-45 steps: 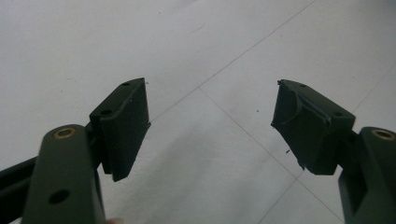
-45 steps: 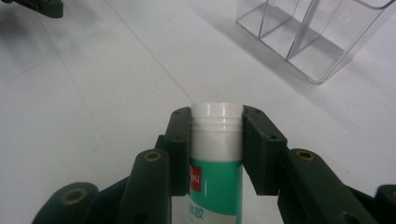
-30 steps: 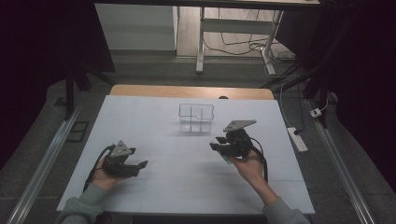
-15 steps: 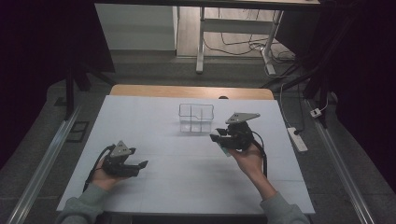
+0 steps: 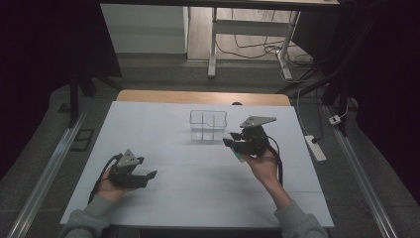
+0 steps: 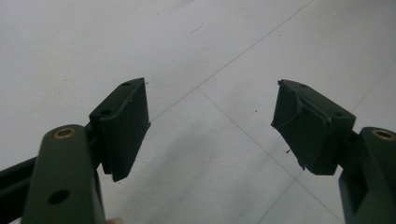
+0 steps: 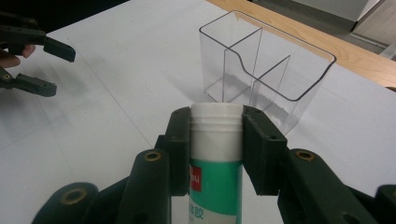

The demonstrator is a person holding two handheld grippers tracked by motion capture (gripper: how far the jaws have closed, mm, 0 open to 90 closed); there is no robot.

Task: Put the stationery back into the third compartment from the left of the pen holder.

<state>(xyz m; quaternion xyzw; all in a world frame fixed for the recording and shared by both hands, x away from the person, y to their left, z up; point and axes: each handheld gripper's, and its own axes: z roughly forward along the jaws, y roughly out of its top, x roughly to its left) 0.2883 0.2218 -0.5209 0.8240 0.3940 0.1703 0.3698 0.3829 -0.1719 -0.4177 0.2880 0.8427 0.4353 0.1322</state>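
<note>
A: Glue stick, white with a green label, sits pinched between the jaws of the right gripper, its white capped end pointing toward the clear organiser.

B: Where is it over the table?

A: In the high view the right gripper hangs just beside the organiser, at its right front corner, and the stick shows as a sliver of green under the hand. Whether it touches the box I cannot tell.

B: Anything in the organiser?

A: It has a long compartment and two smaller ones; I see nothing in them, though the clear walls make the far corners hard to read.

B: And the other hand?

A: The left gripper has its jaws spread wide over bare white tabletop, well apart from the box, with nothing between them.

B: What is cut off?

A: The stick's lower half runs out of frame, its label text partly hidden.
</note>
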